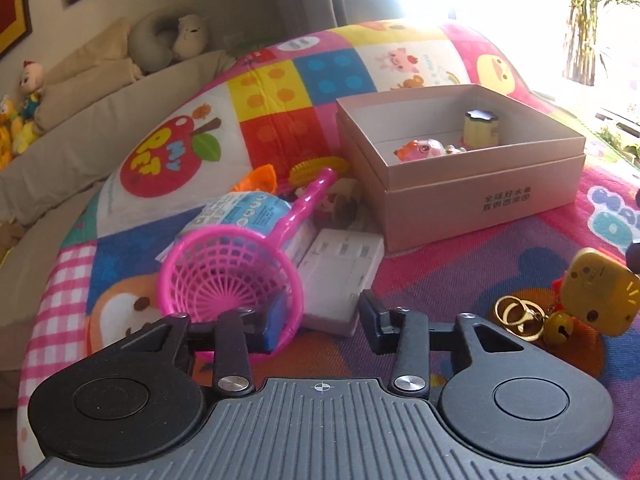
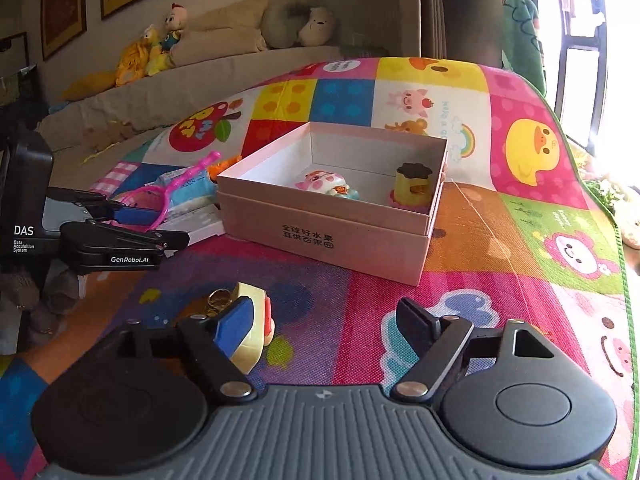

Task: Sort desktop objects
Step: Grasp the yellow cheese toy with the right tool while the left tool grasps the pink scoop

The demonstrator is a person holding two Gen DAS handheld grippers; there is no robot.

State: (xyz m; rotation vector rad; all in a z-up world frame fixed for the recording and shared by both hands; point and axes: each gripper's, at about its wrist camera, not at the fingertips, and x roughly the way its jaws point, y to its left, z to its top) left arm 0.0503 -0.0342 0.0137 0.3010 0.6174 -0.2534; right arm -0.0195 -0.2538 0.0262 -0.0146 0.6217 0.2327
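We see L gripper (image 1: 320, 316) jaws apart, one finger inside pink strainer (image 1: 236, 264) rim, handle running upper right toward box (image 1: 480, 204); R gripper (image 2: 332, 320) released, keychain (image 2: 256, 320) at its left finger.

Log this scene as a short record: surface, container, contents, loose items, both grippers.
surface: patterned play mat
container: open cardboard box on the mat
in box: pink-white toy; yellow pot with dark lid
loose beside box: pink strainer; white case; blue packet
near front: yellow keychain toy with gold rings
left gripper: open, one finger inside the strainer's basket, rim between the jaws
right gripper: open, nothing between the jaws, keychain toy beside one finger
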